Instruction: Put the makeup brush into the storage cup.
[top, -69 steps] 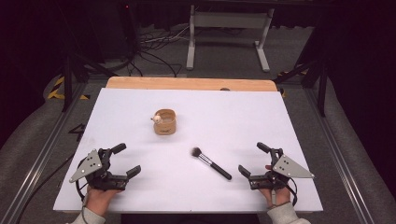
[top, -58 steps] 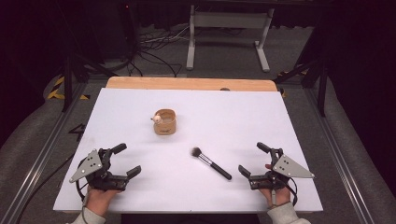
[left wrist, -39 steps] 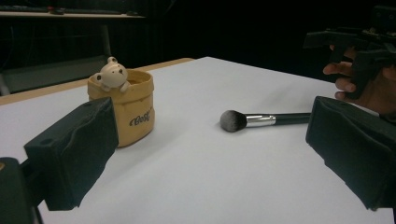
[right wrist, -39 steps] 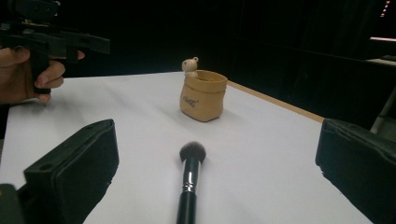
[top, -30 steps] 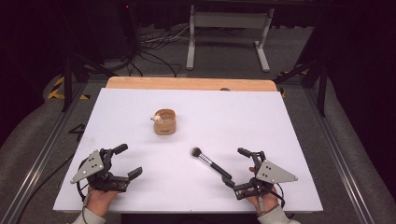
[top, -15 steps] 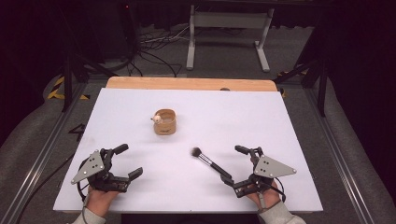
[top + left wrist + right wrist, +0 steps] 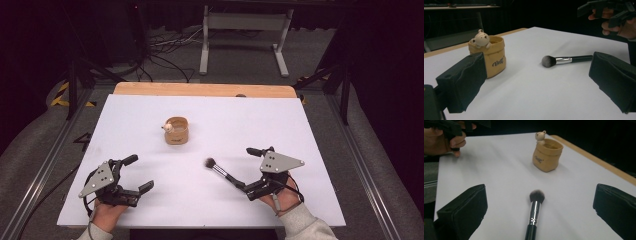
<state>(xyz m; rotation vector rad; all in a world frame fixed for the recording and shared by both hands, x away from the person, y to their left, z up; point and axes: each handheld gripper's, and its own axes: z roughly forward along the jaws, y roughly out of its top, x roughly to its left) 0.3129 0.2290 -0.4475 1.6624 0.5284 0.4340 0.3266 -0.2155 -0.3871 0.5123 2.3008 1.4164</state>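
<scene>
A black-handled makeup brush (image 7: 222,172) lies flat on the white table (image 7: 300,130), bristles toward the table's middle. My right gripper (image 7: 251,173) is open at the handle end, and the handle tip lies between its jaws, near the nearer one. Through the right gripper view the brush (image 7: 534,212) runs up the middle of the open right gripper (image 7: 539,202). A tan pot (image 7: 176,131) with a small bear on its rim stands behind the brush. My left gripper (image 7: 139,173) rests open at the front left, holding nothing. The left gripper view shows the left gripper (image 7: 537,67) open, with the pot (image 7: 490,58) and the brush (image 7: 564,60) ahead.
A wooden strip (image 7: 200,90) runs along the table's far edge. Beyond it stand a metal stand (image 7: 245,30) and floor cables. The other hand shows far off in each gripper view: the right hand (image 7: 616,22), the left hand (image 7: 441,140).
My right gripper has slid left and slightly forward from the front right corner until its open jaws straddle the brush's handle end. The left gripper, brush and pot have stayed put.
</scene>
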